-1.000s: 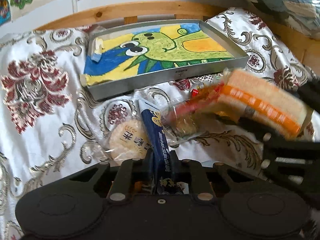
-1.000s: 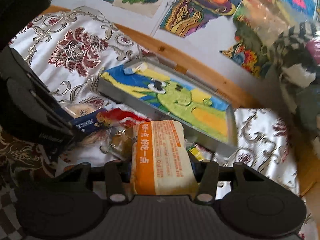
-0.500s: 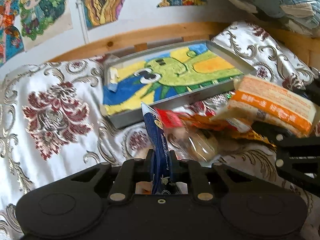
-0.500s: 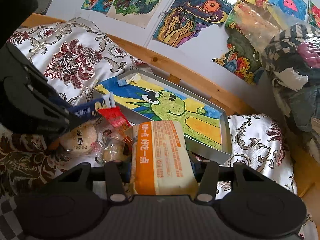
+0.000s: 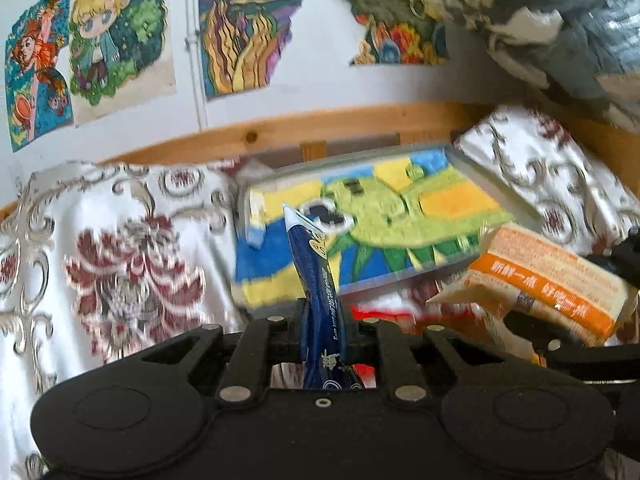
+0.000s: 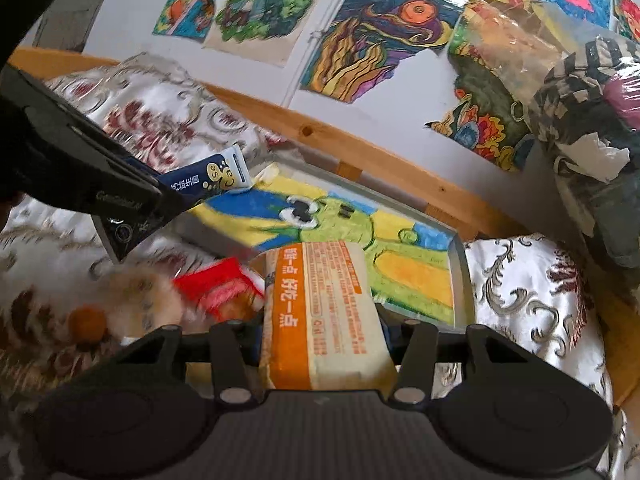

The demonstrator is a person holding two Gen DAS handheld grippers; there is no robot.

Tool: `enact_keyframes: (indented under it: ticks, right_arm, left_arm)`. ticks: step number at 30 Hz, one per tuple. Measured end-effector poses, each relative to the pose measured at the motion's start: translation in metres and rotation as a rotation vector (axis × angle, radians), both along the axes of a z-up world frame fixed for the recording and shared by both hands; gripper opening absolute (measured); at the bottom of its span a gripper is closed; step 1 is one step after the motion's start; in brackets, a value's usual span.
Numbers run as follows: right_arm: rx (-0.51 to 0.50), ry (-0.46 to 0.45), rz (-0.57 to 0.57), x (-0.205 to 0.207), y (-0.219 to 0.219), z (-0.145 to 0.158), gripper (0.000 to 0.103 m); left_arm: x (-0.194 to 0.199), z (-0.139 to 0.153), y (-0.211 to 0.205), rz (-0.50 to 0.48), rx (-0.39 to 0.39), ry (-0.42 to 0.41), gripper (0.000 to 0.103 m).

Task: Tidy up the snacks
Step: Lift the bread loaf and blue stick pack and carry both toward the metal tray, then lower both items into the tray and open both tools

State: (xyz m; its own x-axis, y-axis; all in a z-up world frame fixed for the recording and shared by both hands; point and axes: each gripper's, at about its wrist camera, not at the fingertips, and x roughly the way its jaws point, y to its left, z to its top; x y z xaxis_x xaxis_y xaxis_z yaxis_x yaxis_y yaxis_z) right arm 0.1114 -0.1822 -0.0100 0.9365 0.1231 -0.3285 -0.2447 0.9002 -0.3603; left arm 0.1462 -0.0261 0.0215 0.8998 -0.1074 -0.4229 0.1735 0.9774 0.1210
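Observation:
My left gripper (image 5: 322, 320) is shut on a dark blue snack packet (image 5: 316, 272), which sticks up in front of the grey tray (image 5: 496, 196) lined with a green cartoon drawing. My right gripper (image 6: 324, 340) is shut on an orange and cream snack pack (image 6: 320, 312), held just before the same tray (image 6: 460, 264). In the right wrist view the blue packet (image 6: 208, 178) hovers over the tray's left end, with the left gripper's fingers (image 6: 120, 196) around it. The orange pack (image 5: 548, 280) shows at the right of the left wrist view.
Loose snacks lie on the patterned bedspread (image 5: 120, 248) below: a red packet (image 6: 216, 284) and a round cracker pack (image 6: 140, 292), blurred. A wooden bed rail (image 6: 360, 148) runs behind the tray. Bagged clothes (image 6: 592, 120) pile up at the right. Drawings cover the wall (image 5: 280, 20).
Both grippers have risen off the bedspread with their packets and moved toward the tray. The blue packet has left the snack pile and now hangs over the tray's left end.

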Motion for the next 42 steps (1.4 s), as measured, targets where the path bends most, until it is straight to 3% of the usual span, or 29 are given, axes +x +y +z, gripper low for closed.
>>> enact_keyframes:
  ticks: [8, 18, 26, 29, 30, 31, 36, 42]
  right_arm:
    - [0.091, -0.026, -0.01, 0.081, -0.006, 0.02, 0.054]
    - [0.199, 0.029, -0.041, 0.182, -0.031, 0.013, 0.054]
    - [0.285, 0.045, -0.058, 0.206, -0.037, -0.009, 0.057]
    - [0.321, 0.009, -0.065, 0.208, -0.039, -0.01, 0.065]
    - [0.332, 0.0, -0.063, 0.209, -0.04, -0.009, 0.074]
    - [0.346, -0.009, -0.057, 0.211, -0.04, -0.008, 0.077]
    - [0.359, -0.072, -0.048, 0.212, -0.039, -0.005, 0.084]
    - [0.386, -0.117, -0.073, 0.224, -0.036, 0.002, 0.089]
  left_arm:
    - [0.069, 0.017, -0.006, 0.007, -0.025, -0.043, 0.014]
    - [0.152, -0.009, -0.011, 0.013, -0.046, -0.023, 0.014]
    - [0.179, -0.038, -0.01, 0.021, -0.063, -0.003, 0.017]
    - [0.183, -0.045, -0.009, 0.034, -0.057, 0.007, 0.022]
    - [0.184, -0.048, -0.01, 0.039, -0.05, 0.004, 0.027]
    - [0.185, -0.049, -0.009, 0.047, -0.042, -0.007, 0.03]
    - [0.191, -0.052, -0.009, 0.046, -0.036, -0.016, 0.037]
    - [0.209, -0.039, -0.01, 0.074, -0.029, -0.089, 0.048]
